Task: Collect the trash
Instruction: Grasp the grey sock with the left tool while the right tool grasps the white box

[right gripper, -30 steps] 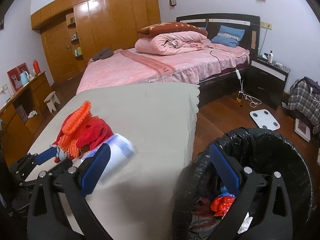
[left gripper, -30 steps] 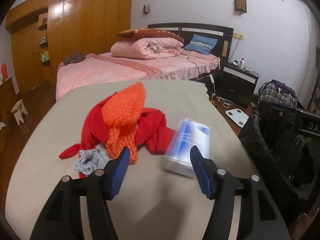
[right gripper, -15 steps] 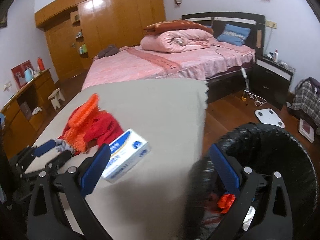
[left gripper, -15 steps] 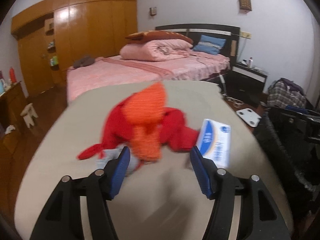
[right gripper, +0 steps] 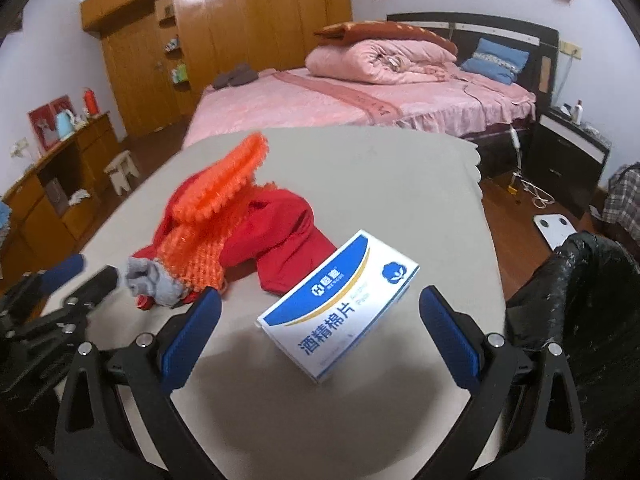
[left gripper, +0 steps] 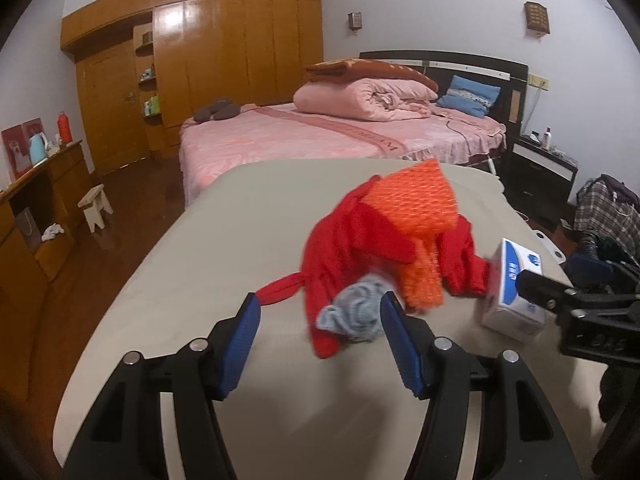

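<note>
Box [right gripper: 340, 304] of cotton pads on worktop [right gripper: 360, 184], beside bin [right gripper: 580, 292]: light, stiff, crushable; grip long sides. Right gripper [right gripper: 320, 328] spread wide, straddling it; left gripper [left gripper: 318, 342] also spread, empty.

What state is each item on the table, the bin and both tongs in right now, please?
Left tongs: open, empty, at the grey rag.
Right tongs: open, empty, facing the box.
Blue-and-white box: closed, tilted.
Red cloth: crumpled.
Orange mesh: heaped on it.
Grey rag: balled.
Black-lined bin: open.

White-blue box [right gripper: 340, 304] tilted on beige table, beside red/orange cloth pile [right gripper: 236, 236].
</note>
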### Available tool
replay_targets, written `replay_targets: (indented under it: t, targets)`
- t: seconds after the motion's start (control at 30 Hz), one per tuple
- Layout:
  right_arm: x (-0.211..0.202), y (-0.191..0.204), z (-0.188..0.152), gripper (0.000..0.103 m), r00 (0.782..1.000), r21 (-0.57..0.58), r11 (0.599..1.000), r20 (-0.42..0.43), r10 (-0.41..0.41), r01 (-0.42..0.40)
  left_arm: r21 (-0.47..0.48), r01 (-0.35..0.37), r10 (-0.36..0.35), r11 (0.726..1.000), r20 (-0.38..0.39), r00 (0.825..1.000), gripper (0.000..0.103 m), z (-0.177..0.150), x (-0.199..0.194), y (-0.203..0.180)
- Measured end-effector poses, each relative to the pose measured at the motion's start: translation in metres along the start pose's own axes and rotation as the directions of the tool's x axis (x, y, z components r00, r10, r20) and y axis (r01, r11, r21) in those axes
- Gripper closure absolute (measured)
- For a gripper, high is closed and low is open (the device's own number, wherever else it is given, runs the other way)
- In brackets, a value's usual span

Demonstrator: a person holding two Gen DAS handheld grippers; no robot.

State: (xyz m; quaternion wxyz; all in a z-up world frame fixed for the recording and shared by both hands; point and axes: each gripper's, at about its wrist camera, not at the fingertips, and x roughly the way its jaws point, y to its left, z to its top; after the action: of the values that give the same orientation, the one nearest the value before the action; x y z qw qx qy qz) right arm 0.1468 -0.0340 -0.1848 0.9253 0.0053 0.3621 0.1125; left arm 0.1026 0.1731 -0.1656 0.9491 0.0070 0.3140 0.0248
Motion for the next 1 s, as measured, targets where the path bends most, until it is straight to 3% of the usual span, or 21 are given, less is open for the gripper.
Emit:
replay_targets:
  t: [0.27, 0.5, 0.77, 0.93, 0.97, 1.0]
  targets:
    - [0.027, 0.013, -0.009, 0.007, 0.991, -0.052, 0.992, -0.065, -0.115, 0.111, -0.028, 0.013, -0.013, 1.0, -0.005, 1.0, 0.042, -0.002, 0.006, 0.009]
    - [0.013, -0.006, -0.023, 0.007, 0.979, -0.113, 0.978, -0.086, -0.186, 0.176, -0.025, 0.054, -0.055, 0.998, -0.019, 0.998, 0.042, -0.005, 0.013, 0.002]
    - [0.018, -0.015, -0.024, 0.007, 0.984, -0.075, 0.986, -0.083, -0.155, 0.149, -0.013, 0.075, -0.075, 0.997, -0.042, 0.996, 0.043, -0.007, 0.022, -0.011]
    - [0.035, -0.013, -0.017, 0.007, 0.983, -0.058, 0.987, -0.104, -0.153, 0.148, -0.002, 0.083, -0.083, 0.997, -0.054, 0.995, 0.053, -0.006, 0.025, -0.018]
    - [0.038, -0.013, -0.016, 0.012, 0.982, -0.061, 0.987, -0.112, -0.153, 0.147, 0.001, 0.086, -0.086, 0.996, -0.056, 0.995, 0.056, -0.006, 0.026, -0.018]
    - [0.041, -0.015, -0.016, 0.028, 0.981, -0.057, 0.988, -0.125, -0.147, 0.141, 0.003, 0.088, -0.088, 0.996, -0.059, 0.994, 0.059, -0.007, 0.026, -0.02]
